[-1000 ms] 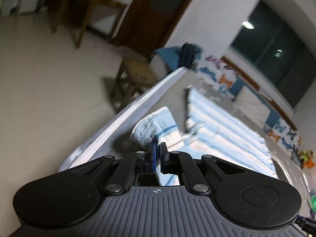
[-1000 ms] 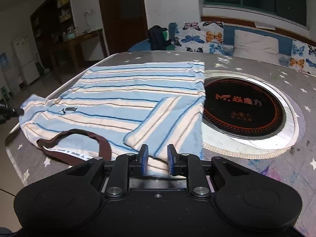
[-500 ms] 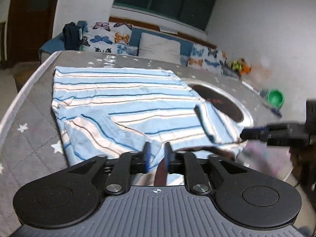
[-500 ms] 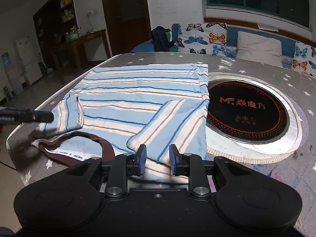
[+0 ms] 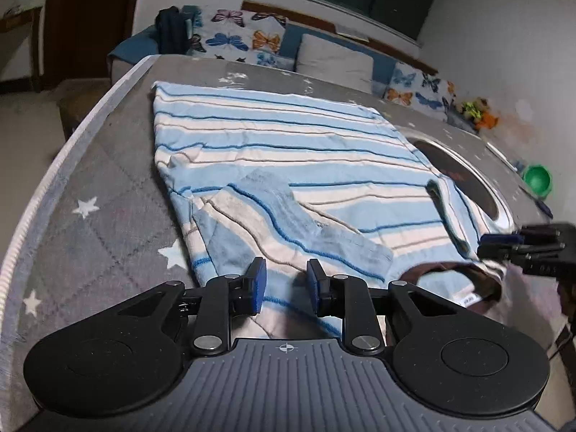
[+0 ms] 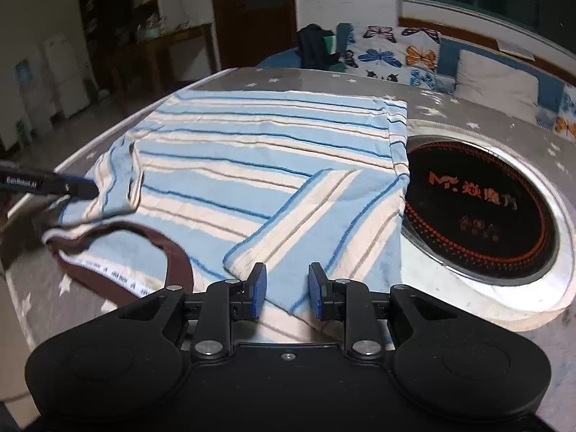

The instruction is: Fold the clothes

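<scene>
Both grippers sit at the collar end of the shirt [image 6: 252, 151], which runs lengthwise straight away from them across the table [image 5: 108, 194]. Left gripper [image 5: 285, 280] and right gripper [image 6: 287, 288] both have jaws apart, holding nothing, each just over its own folded-in sleeve. Neither's obviously nearer; hem's the far end.

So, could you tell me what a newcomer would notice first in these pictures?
The blue-and-cream striped shirt spread flat on the grey star-print table, both sleeves folded inward. To its right sits a round black cooktop with orange lettering. Both the left gripper and the right gripper are open.
</scene>
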`<state>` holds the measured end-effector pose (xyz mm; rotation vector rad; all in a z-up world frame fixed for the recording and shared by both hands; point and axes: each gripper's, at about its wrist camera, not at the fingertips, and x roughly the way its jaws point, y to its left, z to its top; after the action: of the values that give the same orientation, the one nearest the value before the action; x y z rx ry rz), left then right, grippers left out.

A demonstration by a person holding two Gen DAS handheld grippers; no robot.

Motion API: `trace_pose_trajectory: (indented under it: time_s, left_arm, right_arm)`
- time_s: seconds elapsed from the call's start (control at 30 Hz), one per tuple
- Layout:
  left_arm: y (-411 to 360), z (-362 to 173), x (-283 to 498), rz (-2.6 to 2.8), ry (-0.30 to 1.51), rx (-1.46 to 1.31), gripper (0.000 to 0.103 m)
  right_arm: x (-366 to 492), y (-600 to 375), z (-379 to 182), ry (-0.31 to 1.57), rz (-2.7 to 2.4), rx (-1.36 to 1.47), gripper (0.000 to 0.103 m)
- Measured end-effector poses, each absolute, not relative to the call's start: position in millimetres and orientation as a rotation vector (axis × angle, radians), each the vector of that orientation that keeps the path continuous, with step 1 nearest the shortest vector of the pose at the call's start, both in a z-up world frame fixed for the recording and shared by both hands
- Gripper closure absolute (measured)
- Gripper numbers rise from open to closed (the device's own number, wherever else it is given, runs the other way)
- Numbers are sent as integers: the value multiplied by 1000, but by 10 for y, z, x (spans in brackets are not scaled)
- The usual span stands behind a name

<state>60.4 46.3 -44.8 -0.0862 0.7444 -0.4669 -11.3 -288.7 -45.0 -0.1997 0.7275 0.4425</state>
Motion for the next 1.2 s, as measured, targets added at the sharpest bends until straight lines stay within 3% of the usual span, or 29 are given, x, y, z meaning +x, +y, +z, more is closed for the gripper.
trace_pose_trajectory:
  time_s: [0.17,0.27,0.57,0.63,0.7,0.73,0.83,1.2]
  left_arm:
    - [480,-337,280,-584,703,44,72]
    - [353,-341,-28,-676,643,178,62]
    - [26,-484,-199,-793,572,384,60]
    - [-12,-527,-178,-812,577,399,60]
    - [-50,-580,-148,-824,584,411,66]
    - [-62,-605,-133,-822,587,410,80]
    - [-31,-619,-112,-824,604,362,93]
    - [370,-331,-767,-846,606,320,96]
  right_arm:
    - [-115,-2808,-485,718,485,-283,67]
    - [-117,-2761,-505,712,511,-334,61]
    - [-122,-2620,-567,692,586,-484,61]
    - [-43,-2615,-572,706,611,-475,72]
    - [-19,-2611,-568,720,611,-459,85]
    - [-21,-2607,-568,721,604,-464,88]
    - [-61,-2631,-543,720,607,-446,95]
    - [-917,-2585,-220,755,750,-440,99]
